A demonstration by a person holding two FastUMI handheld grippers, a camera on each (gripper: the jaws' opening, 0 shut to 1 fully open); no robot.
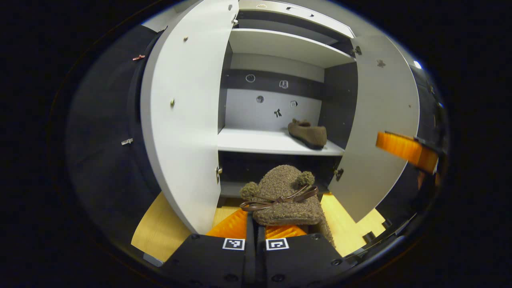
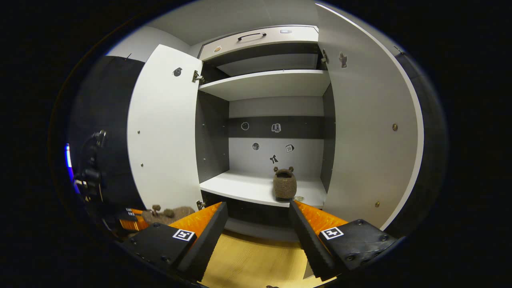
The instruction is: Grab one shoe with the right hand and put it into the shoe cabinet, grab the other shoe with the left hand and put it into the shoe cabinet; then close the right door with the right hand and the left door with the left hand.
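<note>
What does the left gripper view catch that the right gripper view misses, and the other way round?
The left gripper view looks close along the left gripper, shut on a fuzzy brown shoe in front of the cabinet.

The right gripper view has the right gripper open and holding nothing, plus the drawer handle at the top.

Both share the shoe cabinet, its two doors open, and the other shoe on the shelf.

The left gripper (image 1: 256, 230) pinches a fuzzy brown pom-pom slipper (image 1: 285, 196). Its brown twin (image 1: 307, 134) rests on the open white cabinet's middle shelf (image 1: 256, 143).
</note>
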